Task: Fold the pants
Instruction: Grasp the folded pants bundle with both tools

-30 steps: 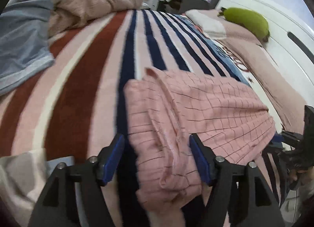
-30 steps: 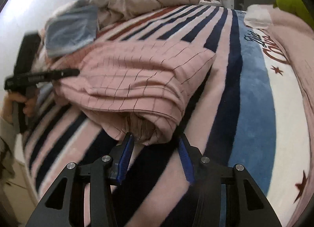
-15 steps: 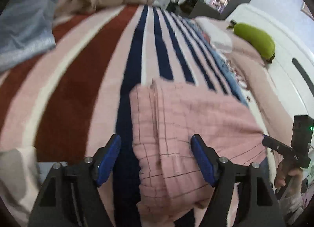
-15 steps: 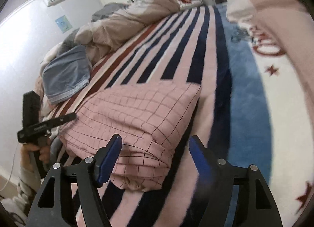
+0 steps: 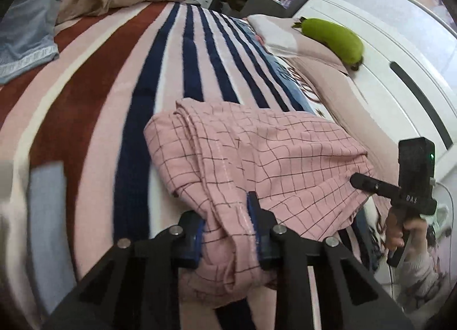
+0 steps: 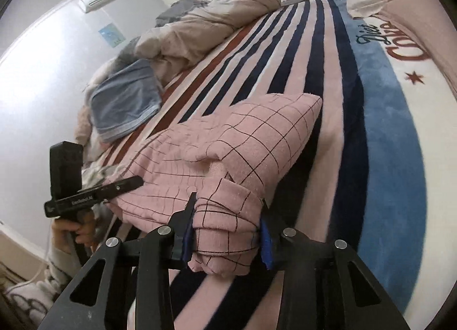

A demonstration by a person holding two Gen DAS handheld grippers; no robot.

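The pink checked pants (image 5: 265, 158) lie folded into a thick bundle on the striped blanket (image 5: 114, 78). My left gripper (image 5: 227, 227) is shut on the near left end of the bundle, cloth bunched between its blue pads. My right gripper (image 6: 227, 233) is shut on the near right end of the pants (image 6: 228, 158), gripping several layers. Each gripper shows in the other's view: the right one (image 5: 400, 187) at the pants' right edge, the left one (image 6: 85, 193) at their left edge.
A folded blue-grey garment (image 6: 125, 104) and a beige duvet (image 6: 205, 24) lie at the far left of the bed. A green plush (image 5: 334, 36) rests on pink pillows (image 5: 314, 58) by the white headboard (image 5: 400, 78). Shelves stand beyond the bed.
Both grippers were open beside the bundle; they have moved in and closed on its two near ends. The cloth is now bunched between the pads.
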